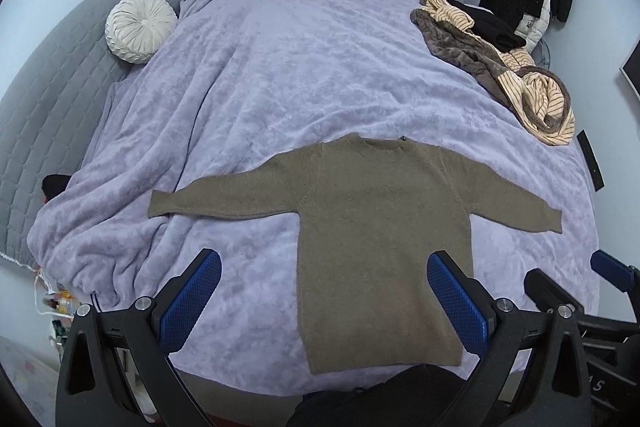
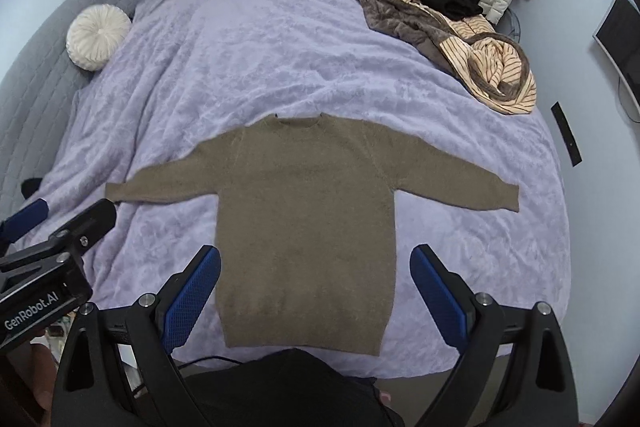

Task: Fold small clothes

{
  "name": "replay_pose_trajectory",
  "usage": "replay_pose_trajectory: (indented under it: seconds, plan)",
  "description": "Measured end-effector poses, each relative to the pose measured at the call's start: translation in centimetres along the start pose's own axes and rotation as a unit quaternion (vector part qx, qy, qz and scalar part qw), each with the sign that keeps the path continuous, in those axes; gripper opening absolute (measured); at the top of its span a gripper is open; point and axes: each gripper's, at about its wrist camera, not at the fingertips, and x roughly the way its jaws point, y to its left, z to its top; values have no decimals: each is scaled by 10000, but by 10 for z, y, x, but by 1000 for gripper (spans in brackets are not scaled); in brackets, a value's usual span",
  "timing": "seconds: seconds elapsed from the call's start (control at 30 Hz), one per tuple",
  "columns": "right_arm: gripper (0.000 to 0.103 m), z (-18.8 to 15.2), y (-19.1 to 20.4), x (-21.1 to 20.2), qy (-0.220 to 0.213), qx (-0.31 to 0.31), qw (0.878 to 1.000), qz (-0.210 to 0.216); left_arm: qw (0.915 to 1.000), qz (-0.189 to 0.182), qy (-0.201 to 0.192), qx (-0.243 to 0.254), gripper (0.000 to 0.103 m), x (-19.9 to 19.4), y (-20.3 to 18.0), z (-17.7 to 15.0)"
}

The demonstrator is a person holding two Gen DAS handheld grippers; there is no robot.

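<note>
Left wrist view: left gripper [image 1: 324, 301] gapes wide, empty, above the sweater [image 1: 372, 223]; right gripper [image 2: 316, 291] likewise spread, holding nothing. Sweater lies flat on the blanket [image 1: 280, 75], sleeves out, hem nearest. Best start, I'd say: pinch one cuff, carry it across the chest, keep fabric smooth.

A sweater [image 1: 380, 227] lies flat on the blanket [image 1: 280, 67], sleeves spread left and right. A round cushion [image 1: 138, 27] sits far left; a heap of clothes [image 1: 500, 63] lies far right.
</note>
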Motion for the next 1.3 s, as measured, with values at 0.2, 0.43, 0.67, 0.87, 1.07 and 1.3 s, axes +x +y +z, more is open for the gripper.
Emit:
replay_pose_trajectory:
  seconds: [0.2, 0.43, 0.67, 0.87, 1.07, 1.3]
  plan:
    - [97, 1, -2, -1, -133, 202, 9996, -110, 9999, 3, -47, -103, 103, 5, 11, 2]
    - [97, 2, 12, 8, -151, 187, 9989, -403, 9996, -130, 133, 194, 103, 26, 12, 5]
    - [97, -1, 21, 14, -151, 295, 9970, -700, 9979, -245, 284, 535, 103, 43, 12, 5]
    - [97, 1, 33, 21, -148, 121, 9947, -1013, 9959, -312, 418, 736, 103, 62, 6, 9]
    - [97, 5, 28, 43, -7, -55, 9957, -927, 9953, -295, 496, 777, 103, 78, -5, 8]
    - [97, 17, 10, 67, 12, -146, 9981, -597, 9960, -116, 551, 687, 103, 91, -26, 6]
